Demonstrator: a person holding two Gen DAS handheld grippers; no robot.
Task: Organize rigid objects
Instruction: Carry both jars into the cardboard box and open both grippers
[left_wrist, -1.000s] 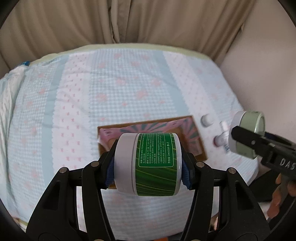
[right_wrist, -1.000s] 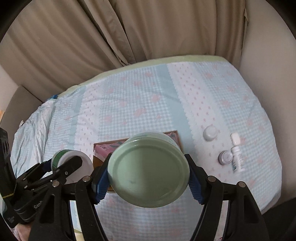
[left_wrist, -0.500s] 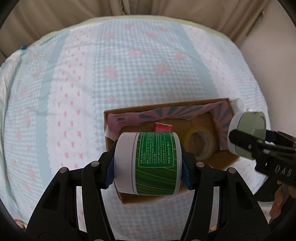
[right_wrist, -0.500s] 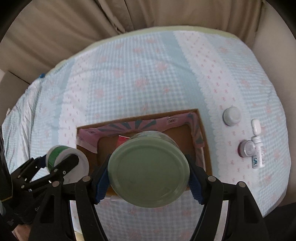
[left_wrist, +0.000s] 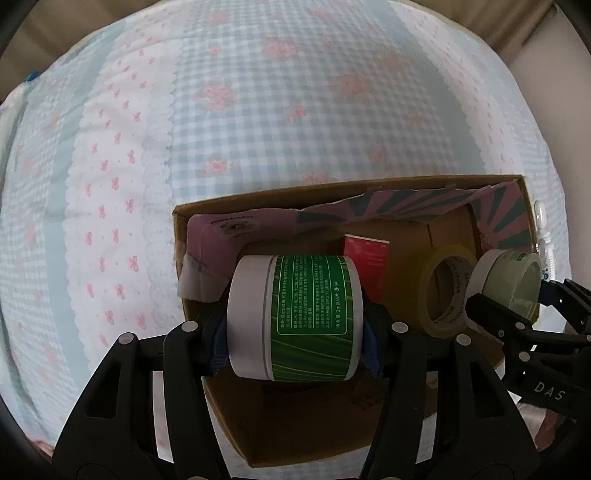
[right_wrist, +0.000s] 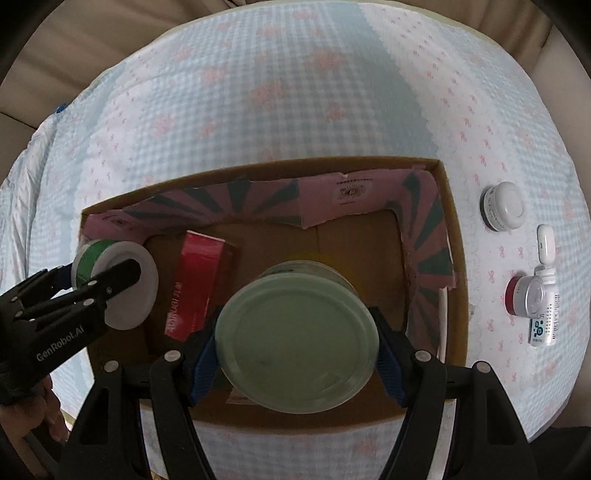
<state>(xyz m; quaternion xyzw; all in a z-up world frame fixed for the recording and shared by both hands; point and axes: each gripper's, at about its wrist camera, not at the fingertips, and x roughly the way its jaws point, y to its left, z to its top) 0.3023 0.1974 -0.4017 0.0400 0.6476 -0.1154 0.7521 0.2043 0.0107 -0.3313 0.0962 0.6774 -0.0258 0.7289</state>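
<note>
1. Left gripper (left_wrist: 294, 325): jaws closed partway, blue pads pressed on both ends of the green-labelled jar (left_wrist: 295, 317), which was held on its side, white lid toward picture left. It hung over the left part of the cardboard box (left_wrist: 369, 188).
2. Right gripper (right_wrist: 297, 347): jaws set wider, blue pads clamped on opposite sides of the pale green jar (right_wrist: 297, 343), lid facing the camera. It hung over the right-centre of the box interior.
3. In the left wrist view the right gripper and its jar appeared at the box's right side, just beside the tape roll (left_wrist: 445, 291).
4. Box contents: a red carton (right_wrist: 197, 284) lying between the two held jars; a roll of yellowish tape standing on edge against the right wall. Pink-and-teal flaps (right_wrist: 369, 199) folded inward along the far and side walls.
5. The box sat on a bedspread (left_wrist: 258, 92) of blue gingham and white bands with pink bows.
6. Outside the box, on its right: a small white-capped jar (right_wrist: 504, 210), a red-rimmed jar (right_wrist: 524, 295), and a white dropper bottle (right_wrist: 545, 295) lying flat, touching the red-rimmed jar.
</note>
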